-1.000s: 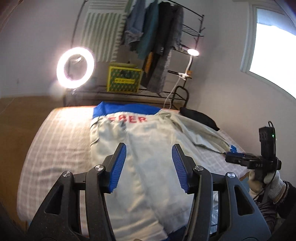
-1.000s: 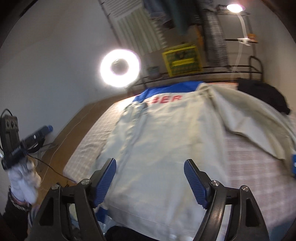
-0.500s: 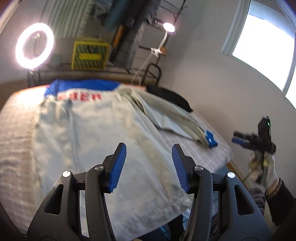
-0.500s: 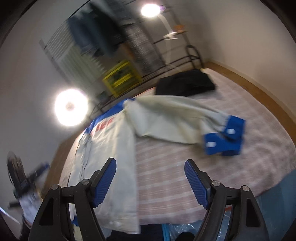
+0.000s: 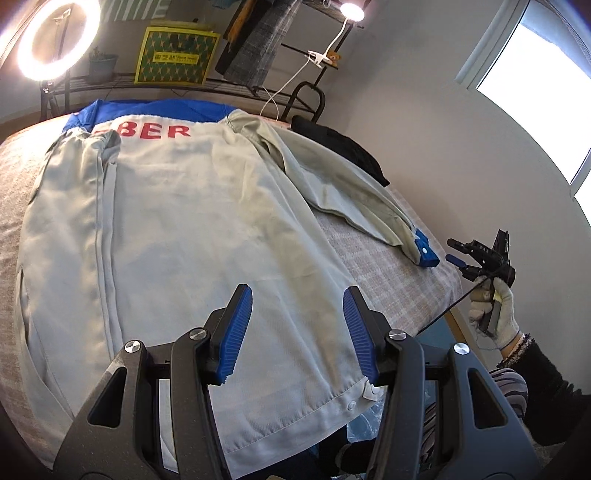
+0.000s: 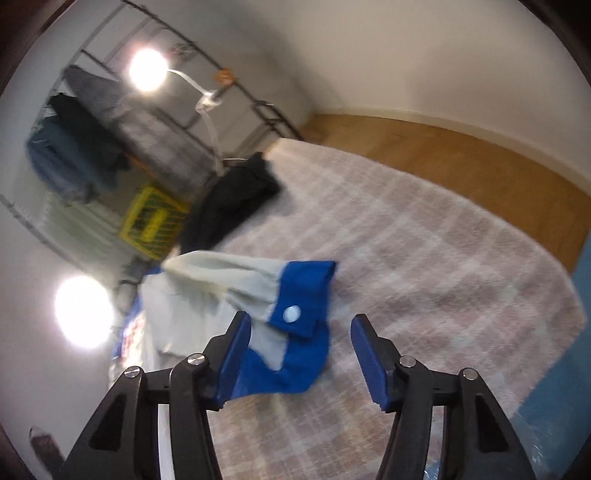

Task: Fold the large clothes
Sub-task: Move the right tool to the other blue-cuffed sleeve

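A large pale grey jacket [image 5: 177, 229] with a blue collar and red letters lies back-up on the checked bed [image 5: 384, 269]. Its right sleeve [image 5: 343, 192] stretches out to the right and ends in a blue cuff [image 5: 424, 253]. My left gripper [image 5: 297, 332] is open and empty above the jacket's hem. My right gripper [image 6: 301, 354] is open, just above the blue cuff [image 6: 295, 332], which lies between its fingers. It also shows in the left wrist view [image 5: 465, 258], held by a gloved hand past the bed's right edge.
A black garment [image 5: 343, 147] lies at the bed's far right corner. Behind the bed stand a clothes rack [image 5: 258, 44], a yellow-green box [image 5: 175, 57], a ring light [image 5: 55, 40] and a clip lamp [image 5: 351, 11]. Wooden floor [image 6: 461, 166] lies beyond the bed.
My right gripper has swung right from the jacket's body and closed in on the sleeve's blue cuff. My left gripper has turned right and lowered toward the hem. Both stay open.
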The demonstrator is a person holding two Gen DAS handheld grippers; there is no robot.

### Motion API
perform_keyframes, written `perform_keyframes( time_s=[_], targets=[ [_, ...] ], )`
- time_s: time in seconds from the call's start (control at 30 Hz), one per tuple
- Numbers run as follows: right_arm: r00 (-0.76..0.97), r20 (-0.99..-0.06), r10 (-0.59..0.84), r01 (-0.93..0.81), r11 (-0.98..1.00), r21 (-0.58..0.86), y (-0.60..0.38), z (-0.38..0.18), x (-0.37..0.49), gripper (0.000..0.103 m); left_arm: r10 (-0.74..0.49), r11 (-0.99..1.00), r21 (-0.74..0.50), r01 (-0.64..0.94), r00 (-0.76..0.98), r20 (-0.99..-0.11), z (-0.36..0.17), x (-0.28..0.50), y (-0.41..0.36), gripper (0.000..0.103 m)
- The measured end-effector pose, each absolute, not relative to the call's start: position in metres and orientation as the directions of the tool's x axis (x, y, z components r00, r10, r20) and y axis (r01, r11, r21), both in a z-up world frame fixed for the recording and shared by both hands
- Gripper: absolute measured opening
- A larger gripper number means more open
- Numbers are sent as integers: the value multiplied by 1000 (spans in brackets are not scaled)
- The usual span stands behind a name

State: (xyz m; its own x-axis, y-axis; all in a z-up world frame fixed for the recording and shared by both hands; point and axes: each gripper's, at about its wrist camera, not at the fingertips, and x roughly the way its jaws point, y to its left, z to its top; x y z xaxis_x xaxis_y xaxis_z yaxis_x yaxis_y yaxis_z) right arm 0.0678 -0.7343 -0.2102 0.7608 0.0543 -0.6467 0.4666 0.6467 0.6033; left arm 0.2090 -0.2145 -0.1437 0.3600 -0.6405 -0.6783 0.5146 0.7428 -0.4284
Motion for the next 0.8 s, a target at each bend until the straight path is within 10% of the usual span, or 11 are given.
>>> perform_keyframes(
  time_s=[0.37, 0.8],
  targets=[
    [679, -734, 19, 210, 953, 218, -649, -203, 80, 65, -658, 728, -473, 497, 310, -687, -151, 219, -231, 52],
    [533, -832, -153, 470, 871, 142, -724, -228, 114, 56, -660, 716, -464, 522, 292, -692, -149, 215, -235, 52]
  ],
)
